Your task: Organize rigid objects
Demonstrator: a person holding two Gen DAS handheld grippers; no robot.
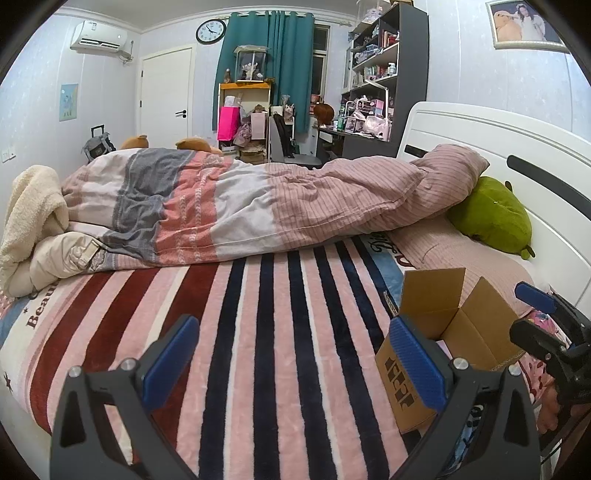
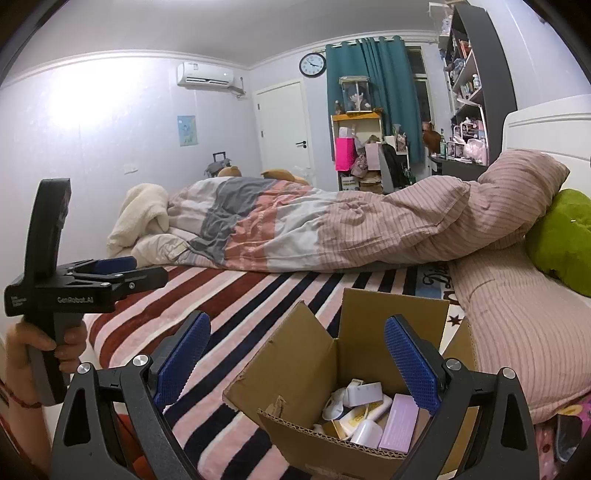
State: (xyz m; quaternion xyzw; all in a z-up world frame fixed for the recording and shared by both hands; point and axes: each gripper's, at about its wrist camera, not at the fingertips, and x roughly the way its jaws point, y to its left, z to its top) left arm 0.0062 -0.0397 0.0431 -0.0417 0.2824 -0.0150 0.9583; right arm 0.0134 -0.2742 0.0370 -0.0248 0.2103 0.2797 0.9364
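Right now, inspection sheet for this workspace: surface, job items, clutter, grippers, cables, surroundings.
Surface: striped blanket on a bed; no loose items seen on its open stripes.
Job's things: cardboard box, flaps open, holding several small white, yellow and lilac packages; individual items too jumbled to name.
Clutter: rumpled duvet across the bed's far side, cream fleece throw at its left end, green plush by the headboard.
Grippers: left gripper open, empty, over the blanket; right gripper open, empty, above the box.
Cables: nothing seen.
Surroundings: crowded shelf unit, teal curtain, wall clock, closed white door.
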